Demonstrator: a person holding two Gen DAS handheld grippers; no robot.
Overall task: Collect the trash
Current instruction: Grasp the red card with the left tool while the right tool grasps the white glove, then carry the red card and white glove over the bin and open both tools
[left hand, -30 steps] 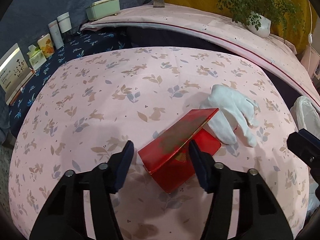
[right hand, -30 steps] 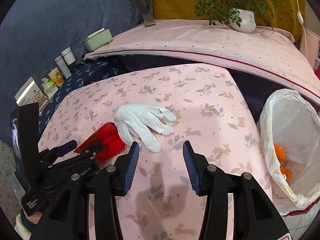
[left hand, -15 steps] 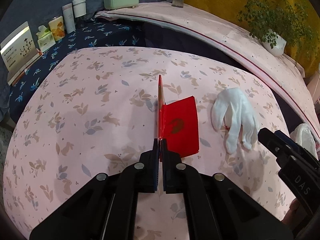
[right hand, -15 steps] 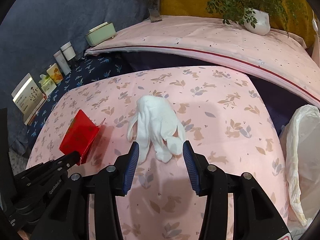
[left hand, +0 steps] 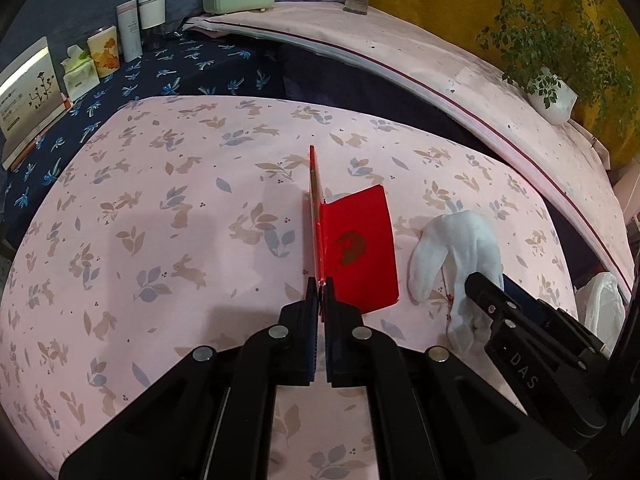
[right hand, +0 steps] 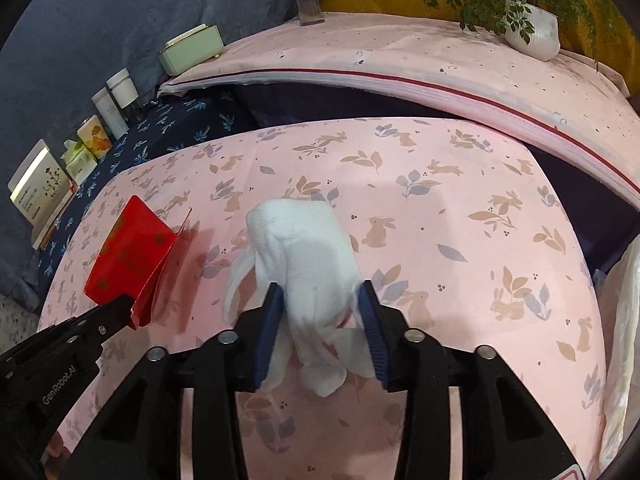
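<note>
A folded red paper packet (left hand: 360,252) stands on edge on the pink rabbit-print cloth (left hand: 180,220), and my left gripper (left hand: 320,292) is shut on its near fold. The right wrist view shows the same packet (right hand: 128,256) at the left, with the left gripper (right hand: 124,308) pinching its lower corner. A white glove (right hand: 300,240) lies in the middle of the cloth. My right gripper (right hand: 322,300) straddles its finger end, jaws closing, both pads against the fabric. In the left wrist view the glove (left hand: 460,240) lies right of the packet, with the right gripper (left hand: 488,288) on its near end.
A white bin bag (right hand: 624,320) hangs at the right edge of the cloth. Small boxes and bottles (left hand: 120,44) line a dark blue cloth at the left. A pale green box (right hand: 192,48) and a potted plant (right hand: 532,28) stand on the raised pink ledge behind.
My left gripper went from open around the red packet to shut on it and tipped it up on edge. My right gripper came down over the white glove and its jaws narrowed onto it.
</note>
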